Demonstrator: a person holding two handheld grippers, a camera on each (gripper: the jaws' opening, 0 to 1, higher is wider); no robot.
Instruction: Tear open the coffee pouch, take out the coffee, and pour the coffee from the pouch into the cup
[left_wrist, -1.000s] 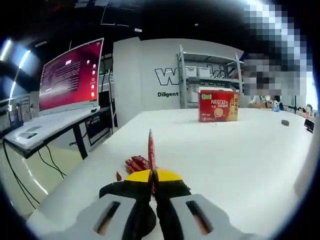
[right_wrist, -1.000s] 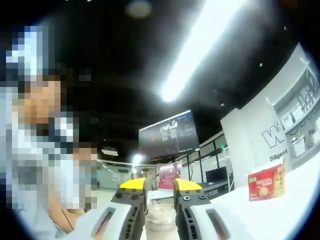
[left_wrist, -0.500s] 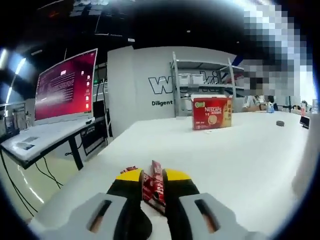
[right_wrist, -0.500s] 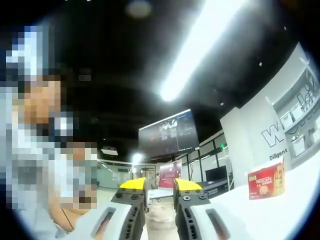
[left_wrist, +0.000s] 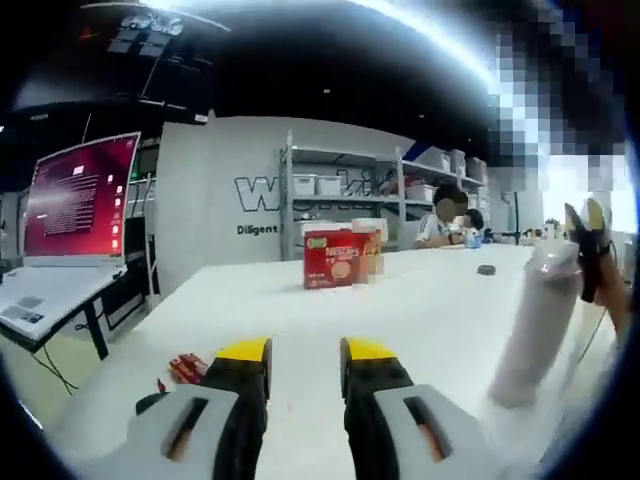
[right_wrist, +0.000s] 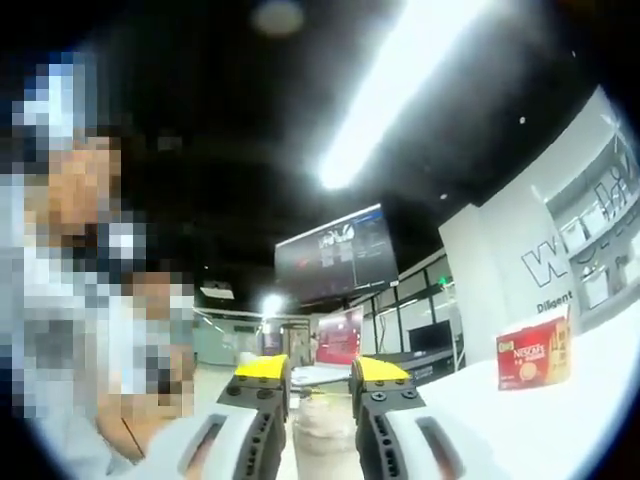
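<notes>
My left gripper hangs open over the white table, with nothing between its yellow-tipped jaws. A small heap of red coffee pouches lies on the table just left of the left jaw. At the right edge of the left gripper view, my right gripper points upward on its pale grey body. In the right gripper view, the right gripper is open and aimed at the ceiling. A pale blurred shape sits low between its jaws, and I cannot tell what it is.
A red Nescafe box stands further back on the table. A red-lit monitor on a side desk is at the left, beyond the table's edge. Metal shelves line the back wall. A person sits far behind.
The left jaws have opened and let go of the red pouch they held. The left view has swung right, bringing the right gripper into it. The right gripper view has barely shifted.
</notes>
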